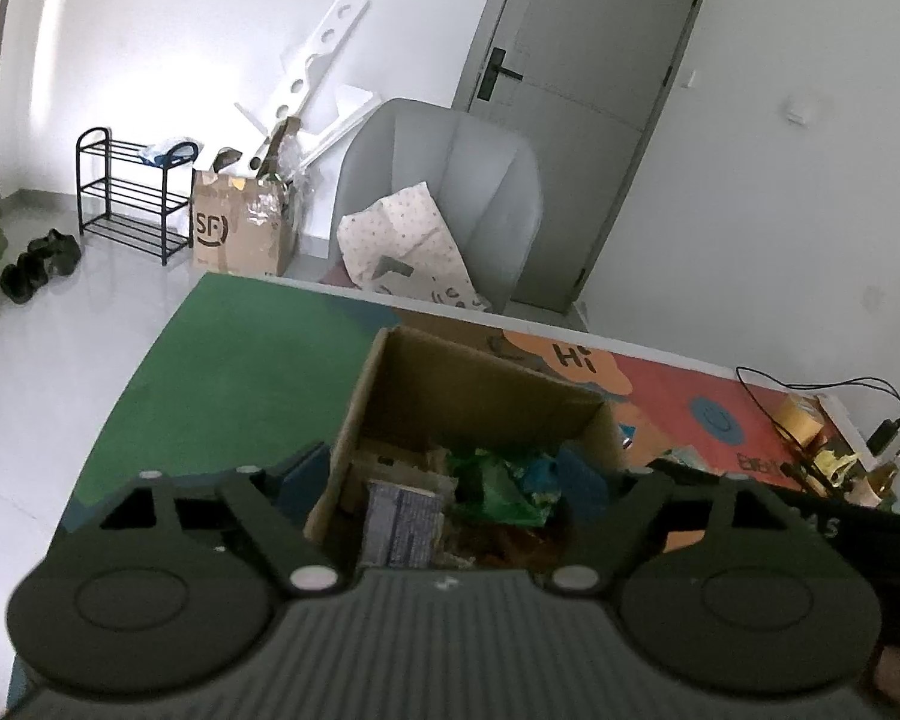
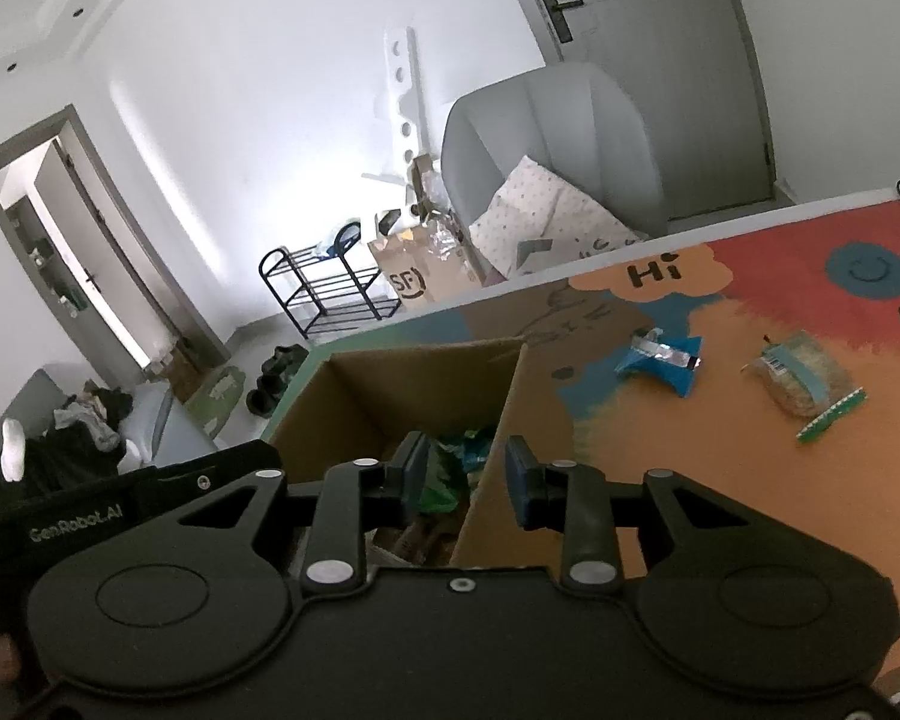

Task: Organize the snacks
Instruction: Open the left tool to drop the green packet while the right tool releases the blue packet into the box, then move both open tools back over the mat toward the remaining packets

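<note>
left wrist view: left gripper (image 1: 468, 468) hangs over the open cardboard box (image 1: 390, 384), jaws spread wide to either side of the box mouth, nothing between them. inside the box sit a grey-blue packet (image 1: 402, 519), a green wrapper (image 1: 498, 483) and other wrappers too dark to name. the box stands on the mat where green meets orange, near the mat's far edge.

right wrist view: right gripper (image 2: 468, 474) sits at the box's right wall (image 2: 498, 420), blue pads (image 2: 519, 483) partly apart; the wall's top edge runs up through the gap, but i cannot tell if the pads touch it, and no snack is pinched. the left tool's black body (image 2: 126, 504) shows at the left edge of this view.

two snacks lie loose on the mat's orange part, right of the box and well apart from it: a blue wrapper (image 2: 660, 360) nearer the box, and a clear bag of pale grains (image 2: 801, 375) further right, towards the mat's right edge.

step judged: drop into the box looks done, both tools empty over it. next move calls for lifting the right tool clear of the box wall, swinging right to the blue wrapper, opening wider, coming down flat over it and closing on the crumpled middle. the grain bag goes after; it looks slack, so grip the body, not the sealed strip.
</note>
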A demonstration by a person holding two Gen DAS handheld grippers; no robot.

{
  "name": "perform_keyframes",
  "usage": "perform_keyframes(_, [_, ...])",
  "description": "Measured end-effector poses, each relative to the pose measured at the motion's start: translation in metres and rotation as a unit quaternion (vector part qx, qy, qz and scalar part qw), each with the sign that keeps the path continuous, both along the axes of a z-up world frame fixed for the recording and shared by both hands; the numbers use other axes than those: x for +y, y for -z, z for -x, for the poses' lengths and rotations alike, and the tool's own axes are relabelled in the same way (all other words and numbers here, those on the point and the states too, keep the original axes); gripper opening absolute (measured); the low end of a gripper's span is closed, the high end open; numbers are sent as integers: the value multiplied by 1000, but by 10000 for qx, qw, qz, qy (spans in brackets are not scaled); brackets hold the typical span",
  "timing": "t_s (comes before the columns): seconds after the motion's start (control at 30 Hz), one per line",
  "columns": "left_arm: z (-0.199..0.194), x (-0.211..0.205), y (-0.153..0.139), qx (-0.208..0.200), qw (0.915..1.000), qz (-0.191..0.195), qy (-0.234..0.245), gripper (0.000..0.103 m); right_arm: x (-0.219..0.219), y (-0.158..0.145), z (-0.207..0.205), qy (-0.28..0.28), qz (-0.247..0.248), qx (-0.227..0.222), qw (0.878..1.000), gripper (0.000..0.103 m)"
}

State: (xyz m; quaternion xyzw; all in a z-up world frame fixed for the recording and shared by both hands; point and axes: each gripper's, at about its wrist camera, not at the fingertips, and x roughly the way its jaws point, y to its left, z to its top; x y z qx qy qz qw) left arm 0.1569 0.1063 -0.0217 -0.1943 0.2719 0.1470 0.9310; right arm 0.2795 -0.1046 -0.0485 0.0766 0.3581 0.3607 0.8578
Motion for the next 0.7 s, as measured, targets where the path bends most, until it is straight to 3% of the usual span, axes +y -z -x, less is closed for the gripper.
perform_keyframes(0.23, [5, -12, -8, -93, 9999, -115, 22, 88, -19, -7, 3, 139, -145, -59, 9998, 58])
perform_keyframes(0.3, [6, -15, -10, -98, 9999, -128, 24, 89, -26, -8, 4, 195, -203, -76, 9996, 67])
perform_keyframes(0.37, [7, -19, -11, -88, 9998, -144, 41, 90, -33, -9, 5, 245, -269, -117, 9993, 84])
perform_keyframes(0.57, [10, -34, -15, -50, 9997, -211, 151, 94, -49, -14, 10, 326, -301, -180, 9989, 99])
perform_keyframes(0.7, [10, -46, -16, -1, 9995, -245, 190, 96, -60, -15, 14, 375, -312, -239, 9985, 103])
